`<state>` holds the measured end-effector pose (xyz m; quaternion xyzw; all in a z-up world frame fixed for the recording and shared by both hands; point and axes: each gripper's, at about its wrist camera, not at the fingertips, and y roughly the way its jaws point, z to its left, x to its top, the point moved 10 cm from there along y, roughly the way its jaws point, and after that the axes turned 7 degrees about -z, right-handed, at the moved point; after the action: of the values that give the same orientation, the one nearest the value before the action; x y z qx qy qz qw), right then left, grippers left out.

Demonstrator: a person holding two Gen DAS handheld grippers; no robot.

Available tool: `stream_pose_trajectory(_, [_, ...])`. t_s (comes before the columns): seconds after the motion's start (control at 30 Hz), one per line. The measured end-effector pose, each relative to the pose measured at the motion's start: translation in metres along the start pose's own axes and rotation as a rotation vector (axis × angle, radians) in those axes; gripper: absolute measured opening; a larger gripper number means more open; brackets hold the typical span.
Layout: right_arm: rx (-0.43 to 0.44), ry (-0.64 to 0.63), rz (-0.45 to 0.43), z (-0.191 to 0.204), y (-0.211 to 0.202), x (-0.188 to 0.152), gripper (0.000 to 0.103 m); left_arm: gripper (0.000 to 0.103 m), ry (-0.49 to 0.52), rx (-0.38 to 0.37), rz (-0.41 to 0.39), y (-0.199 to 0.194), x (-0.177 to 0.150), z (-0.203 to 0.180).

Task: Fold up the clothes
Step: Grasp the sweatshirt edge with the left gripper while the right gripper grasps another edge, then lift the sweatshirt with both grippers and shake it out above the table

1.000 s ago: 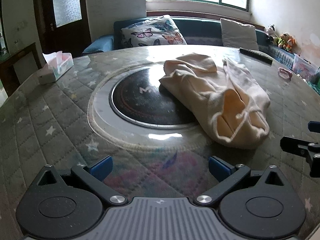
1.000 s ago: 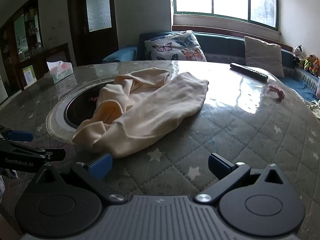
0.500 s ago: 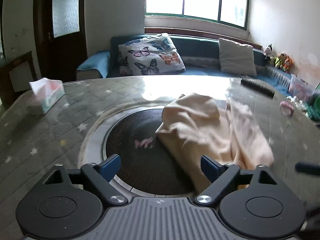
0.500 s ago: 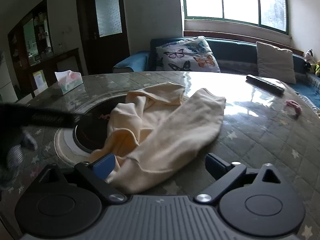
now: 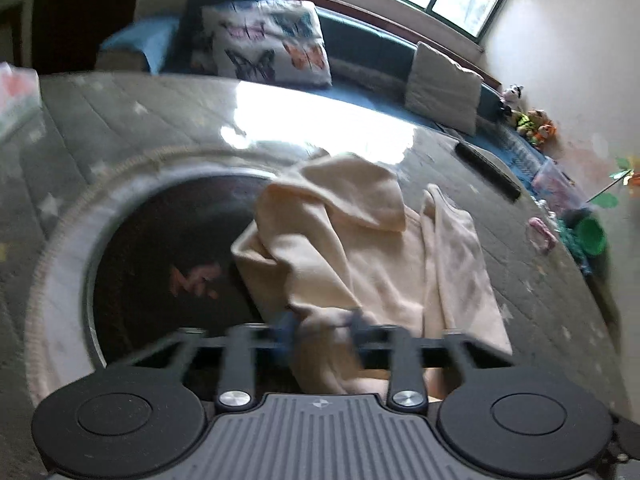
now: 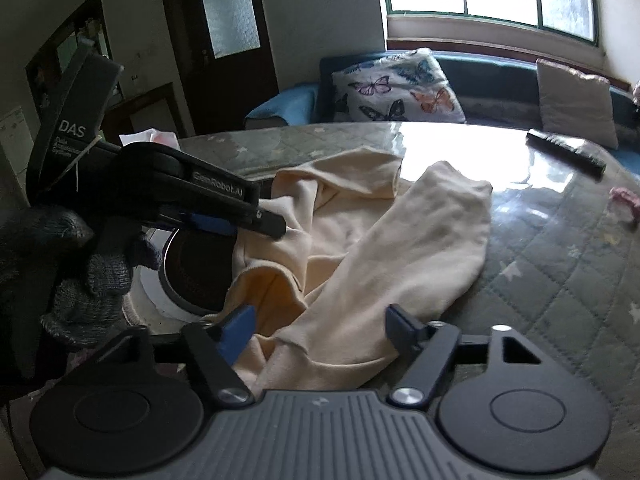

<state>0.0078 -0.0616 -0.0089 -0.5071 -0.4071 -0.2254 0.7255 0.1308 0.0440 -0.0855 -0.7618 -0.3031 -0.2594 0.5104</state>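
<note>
As one cream garment [image 6: 360, 264] lies crumpled, L gripper [image 5: 326, 326] fingers just closed, pinching cloth, R gripper [image 6: 320, 320] fingers narrowing, straddling hem.

Garment [image 6: 360, 248] on desk [image 6: 560, 264], partly over round inset [image 5: 160, 264]; remote [image 6: 566, 151] behind, sofa [image 6: 496, 76] beyond desk.

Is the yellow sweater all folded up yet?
Not yet. The sweater lies crumpled on the table, with no neat fold visible. The left gripper has just closed on its edge; the right gripper has been closing, with cloth between its fingers. All the folding is left.
</note>
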Motion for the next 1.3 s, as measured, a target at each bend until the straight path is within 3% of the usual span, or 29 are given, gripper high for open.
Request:
stream_pose_trajectory(0.27, [0.041,0.017,0.027,0.002,-0.004,-0.009,0.016,0.007,-0.016,-0.001,-0.084,-0.070,-0.017,0.022])
stream_pose_trajectory(0.37, [0.038,0.015,0.024,0.001,-0.011,-0.011,0.010,0.007,-0.015,0.028,-0.120,-0.107,-0.028,0.033])
stream_pose_trajectory(0.53, [0.024,0.021,0.018,-0.008,-0.028,-0.016,0.008,0.007,-0.028,0.079,-0.141,-0.133,-0.031,0.051])
stream_pose_trajectory(0.8, [0.070,0.008,0.023,-0.007,-0.067,-0.028,0.008,0.007,-0.016,0.085,-0.109,-0.195,-0.093,0.052])
stream_pose_trajectory(1.0, [0.117,-0.057,0.114,0.003,-0.095,-0.058,0.008,0.008,0.072,0.050,-0.016,-0.225,-0.152,0.034])
stream_pose_trajectory(1.1, [0.119,-0.104,0.147,0.007,-0.105,-0.067,0.013,0.012,0.071,0.047,-0.006,-0.233,-0.157,0.035])
stream_pose_trajectory(1.3, [0.122,-0.151,0.092,0.014,-0.101,-0.035,0.019,0.020,0.108,0.059,-0.074,-0.244,-0.130,0.030])
